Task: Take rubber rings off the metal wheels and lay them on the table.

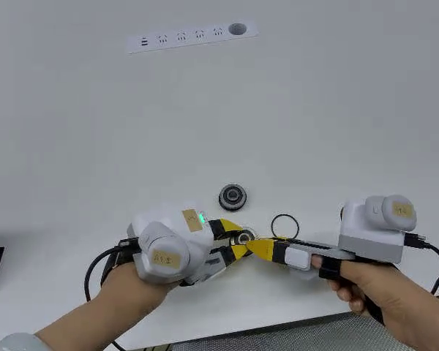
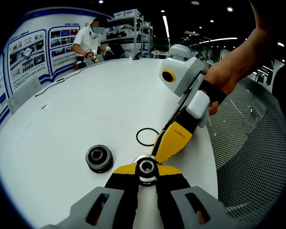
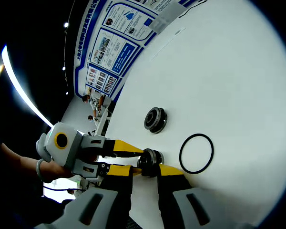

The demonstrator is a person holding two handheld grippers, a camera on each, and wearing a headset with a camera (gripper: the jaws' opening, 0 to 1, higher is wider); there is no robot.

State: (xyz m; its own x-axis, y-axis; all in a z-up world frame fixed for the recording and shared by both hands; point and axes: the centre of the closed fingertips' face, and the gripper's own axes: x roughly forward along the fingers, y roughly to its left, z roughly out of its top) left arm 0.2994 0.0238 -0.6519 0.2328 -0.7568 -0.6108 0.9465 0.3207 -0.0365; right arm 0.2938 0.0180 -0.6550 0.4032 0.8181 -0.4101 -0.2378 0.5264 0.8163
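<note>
Low in the centre of the head view, the left gripper (image 1: 238, 240) has its yellow-tipped jaws pressed onto a small silver metal wheel (image 1: 244, 236), holding it just above the white table (image 1: 314, 131). The right gripper (image 1: 261, 248) reaches in from the right, its yellow tips at the wheel's rim. In its own view the jaws sit close on either side of the wheel, but I cannot tell whether they actually pinch any rubber. One thin black rubber ring (image 1: 284, 215) lies flat just right of the pair. A second, dark-rimmed wheel (image 1: 233, 196) rests above them, apparently with its ring on. The left clamp should grip the wheel's faces firmly and leave the rim free, while the right tips catch only the rubber edge and roll it off sideways, since a straight tug could pull the wheel loose.
</note>
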